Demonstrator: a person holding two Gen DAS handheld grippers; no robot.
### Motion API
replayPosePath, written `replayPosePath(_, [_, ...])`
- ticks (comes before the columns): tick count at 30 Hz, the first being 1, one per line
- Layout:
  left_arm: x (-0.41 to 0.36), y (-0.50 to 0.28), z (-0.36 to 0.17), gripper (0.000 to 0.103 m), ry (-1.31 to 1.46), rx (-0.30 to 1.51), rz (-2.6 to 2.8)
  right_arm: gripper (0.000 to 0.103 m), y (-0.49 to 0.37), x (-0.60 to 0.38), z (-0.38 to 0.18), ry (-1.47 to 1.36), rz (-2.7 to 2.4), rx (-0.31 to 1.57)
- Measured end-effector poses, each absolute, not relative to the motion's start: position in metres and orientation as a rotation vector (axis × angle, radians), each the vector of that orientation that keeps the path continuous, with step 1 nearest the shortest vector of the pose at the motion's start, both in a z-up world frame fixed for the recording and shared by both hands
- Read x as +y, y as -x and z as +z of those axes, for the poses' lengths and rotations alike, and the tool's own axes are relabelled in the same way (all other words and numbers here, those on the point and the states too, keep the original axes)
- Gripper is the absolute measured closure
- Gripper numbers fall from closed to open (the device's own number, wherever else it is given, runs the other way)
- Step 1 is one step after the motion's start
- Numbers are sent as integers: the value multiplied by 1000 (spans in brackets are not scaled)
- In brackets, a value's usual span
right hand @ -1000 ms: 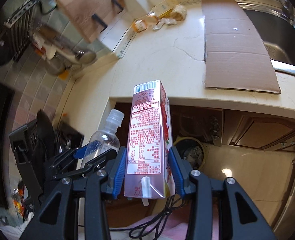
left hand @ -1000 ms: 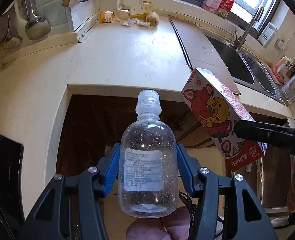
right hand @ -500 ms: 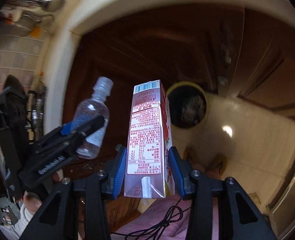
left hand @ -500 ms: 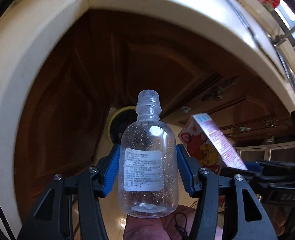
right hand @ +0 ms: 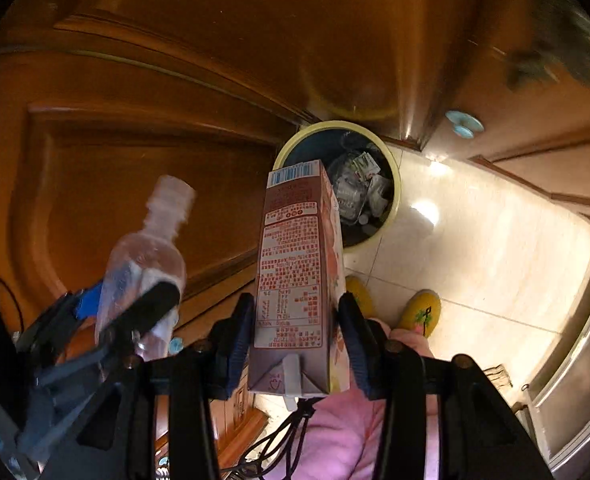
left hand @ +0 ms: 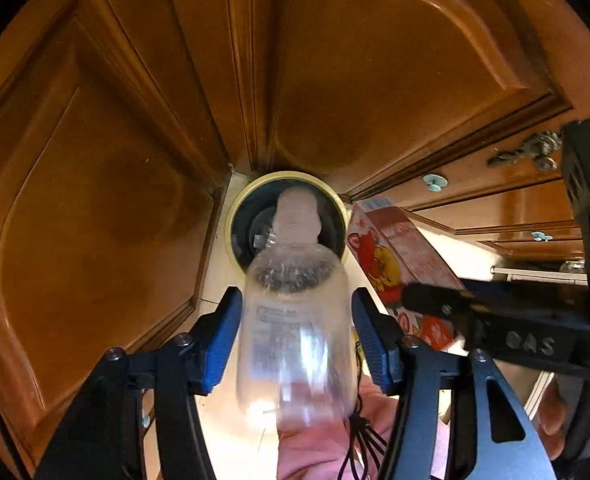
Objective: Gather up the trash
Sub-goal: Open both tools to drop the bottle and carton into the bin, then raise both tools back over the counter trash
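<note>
My left gripper (left hand: pixel 297 334) is over the round yellow-rimmed trash bin (left hand: pixel 235 220) on the floor. A clear plastic bottle (left hand: pixel 295 320) with a white cap sits between its blue pads, blurred, with a thin gap at each pad, cap pointing down at the bin. My right gripper (right hand: pixel 295 336) is shut on a pink strawberry milk carton (right hand: pixel 295 264), held above the bin (right hand: pixel 395 184), which holds crumpled wrappers. The bottle (right hand: pixel 143 264) and left gripper show at the left of the right wrist view; the carton (left hand: pixel 399 248) shows at the right of the left wrist view.
Brown wooden cabinet doors (left hand: pixel 135 120) stand in a corner behind the bin. The floor is pale glossy tile (right hand: pixel 475 248). The person's yellow slippers (right hand: pixel 419 312) are just in front of the bin. A steel appliance front (right hand: pixel 583 340) is at the right.
Both grippers swung down from the countertop to point at the floor bin and moved closer to it. The bottle now looks blurred and loose between the left pads.
</note>
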State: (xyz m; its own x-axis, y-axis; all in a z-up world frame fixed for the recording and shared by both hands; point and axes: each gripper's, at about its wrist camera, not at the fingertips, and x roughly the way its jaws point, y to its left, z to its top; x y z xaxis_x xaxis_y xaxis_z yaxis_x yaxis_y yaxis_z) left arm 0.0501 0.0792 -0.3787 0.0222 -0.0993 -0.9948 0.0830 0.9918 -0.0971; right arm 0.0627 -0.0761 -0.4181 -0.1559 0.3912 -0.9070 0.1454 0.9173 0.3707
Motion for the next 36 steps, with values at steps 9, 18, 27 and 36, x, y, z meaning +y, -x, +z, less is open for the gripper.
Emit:
replayPosePath(9, [92,-55,-378,22,34,1542,-90,36,-76,-74,-412,-352,197,1706])
replayPosePath(18, [96,-45,-357,22,54,1540,-102,36,-57,-80,-379,-334,206,1698])
replayPosePath(27, [88,-35,-276,22,23,1452,-146,36,-42,-86,-296,-261,214,1587])
replayPosePath(36, [78,-44,-152,20,30,1259,-239,36,-28,-115,-173,-266,145,1362])
